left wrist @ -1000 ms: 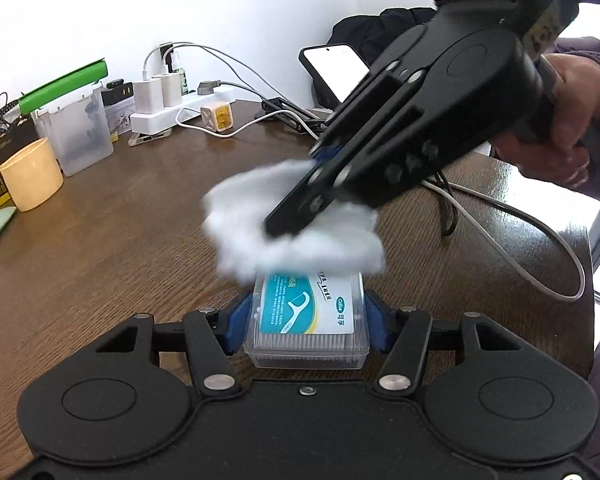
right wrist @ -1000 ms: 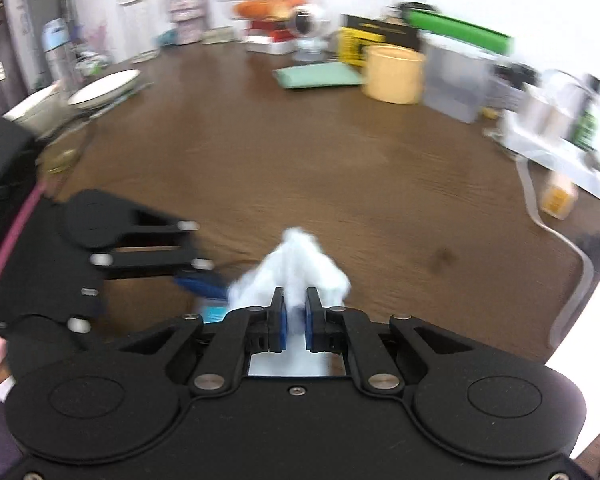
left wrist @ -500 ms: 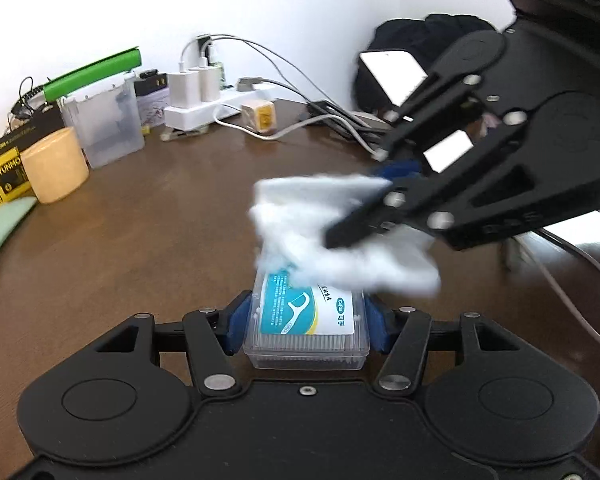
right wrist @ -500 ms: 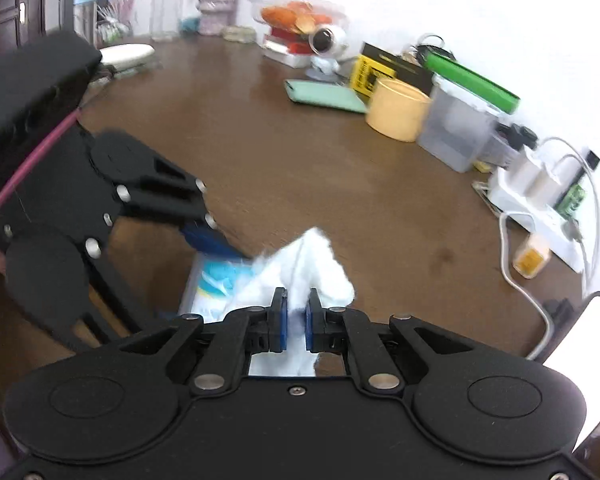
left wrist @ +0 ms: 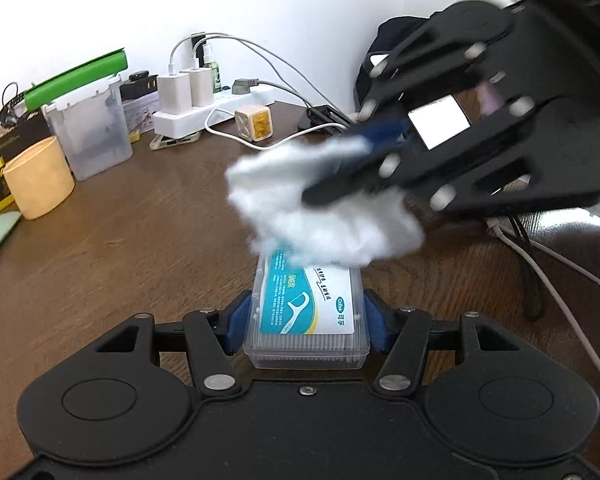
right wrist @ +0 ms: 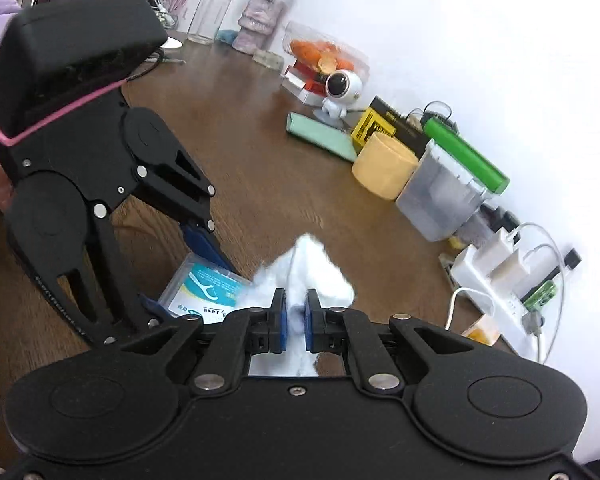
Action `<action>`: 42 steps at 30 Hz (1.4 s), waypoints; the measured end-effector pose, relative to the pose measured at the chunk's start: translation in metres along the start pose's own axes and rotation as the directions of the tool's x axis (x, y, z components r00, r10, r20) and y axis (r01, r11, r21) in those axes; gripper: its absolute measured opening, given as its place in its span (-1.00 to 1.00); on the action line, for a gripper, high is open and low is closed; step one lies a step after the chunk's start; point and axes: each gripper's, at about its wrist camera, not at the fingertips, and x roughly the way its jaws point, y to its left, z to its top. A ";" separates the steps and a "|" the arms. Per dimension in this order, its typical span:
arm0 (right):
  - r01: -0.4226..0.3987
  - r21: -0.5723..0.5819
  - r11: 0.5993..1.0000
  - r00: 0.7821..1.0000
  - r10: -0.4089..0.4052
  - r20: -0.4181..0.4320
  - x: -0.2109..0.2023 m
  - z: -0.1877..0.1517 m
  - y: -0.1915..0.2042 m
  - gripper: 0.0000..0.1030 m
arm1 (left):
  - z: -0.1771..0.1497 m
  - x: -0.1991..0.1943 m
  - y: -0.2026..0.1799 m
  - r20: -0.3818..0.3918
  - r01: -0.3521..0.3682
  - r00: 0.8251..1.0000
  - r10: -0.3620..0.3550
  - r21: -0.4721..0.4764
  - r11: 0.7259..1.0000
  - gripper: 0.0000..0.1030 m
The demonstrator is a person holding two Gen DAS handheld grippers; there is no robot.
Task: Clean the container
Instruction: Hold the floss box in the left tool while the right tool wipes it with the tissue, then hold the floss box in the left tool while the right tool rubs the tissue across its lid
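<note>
Brown wooden table meets white wall.

A dark brown wooden table with a curved edge stands against a plain white wall, lit by bright, even light. Clutter lines the wall side: a white power strip with chargers and trailing cables, a translucent plastic box, a beige cup, and, farther along, a vase of flowers.
</note>
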 end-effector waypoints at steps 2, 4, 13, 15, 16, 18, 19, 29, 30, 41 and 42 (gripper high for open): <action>-0.005 0.026 1.000 0.999 0.004 0.052 -0.014 0.006 0.001 -0.84 | -0.002 -0.003 0.000 -0.002 0.003 1.000 -0.003 0.000 1.000 0.11; -0.056 0.112 0.992 0.997 0.050 0.053 -0.017 0.009 -0.001 -0.84 | -0.004 -0.006 0.000 -0.003 0.014 1.000 -0.014 0.001 1.000 0.11; -0.324 0.390 0.862 0.932 0.361 -0.022 0.002 0.011 0.012 -0.84 | -0.019 -0.024 -0.024 0.005 0.072 0.997 -0.072 0.040 0.997 0.11; -0.299 0.390 0.871 0.939 0.341 -0.043 0.004 0.014 0.017 -0.85 | -0.023 -0.027 -0.025 0.003 0.074 0.997 -0.074 0.038 0.997 0.10; -0.265 0.397 0.879 0.948 0.312 -0.059 0.006 0.014 0.016 -0.84 | -0.024 -0.028 -0.024 0.001 0.078 0.997 -0.078 0.040 0.996 0.11; -0.192 0.434 0.880 0.963 0.255 -0.091 0.008 0.012 0.006 -0.84 | -0.026 -0.030 -0.022 -0.003 0.079 0.997 -0.079 0.034 0.996 0.14; -0.167 0.446 0.879 0.965 0.238 -0.107 0.007 0.009 0.002 -0.84 | -0.026 -0.029 -0.021 -0.004 0.081 0.997 -0.081 0.021 0.997 0.14; -0.212 0.474 0.855 0.947 0.300 -0.118 0.008 0.020 0.020 -0.84 | -0.027 -0.033 -0.020 -0.009 0.077 0.997 -0.077 0.011 0.997 0.11; -0.209 0.482 0.851 0.946 0.301 -0.121 0.010 0.020 0.018 -0.84 | -0.028 -0.034 -0.019 -0.012 0.076 0.997 -0.075 0.007 0.997 0.11; -0.140 0.433 0.890 0.958 0.232 -0.166 -0.004 0.015 0.027 -0.01 | -0.032 -0.038 -0.019 -0.004 0.078 0.997 -0.078 0.016 0.997 0.11; -0.134 0.443 0.886 0.956 0.234 -0.179 -0.002 0.011 0.027 -0.05 | -0.033 -0.038 -0.019 0.002 0.077 0.997 -0.077 0.020 0.997 0.11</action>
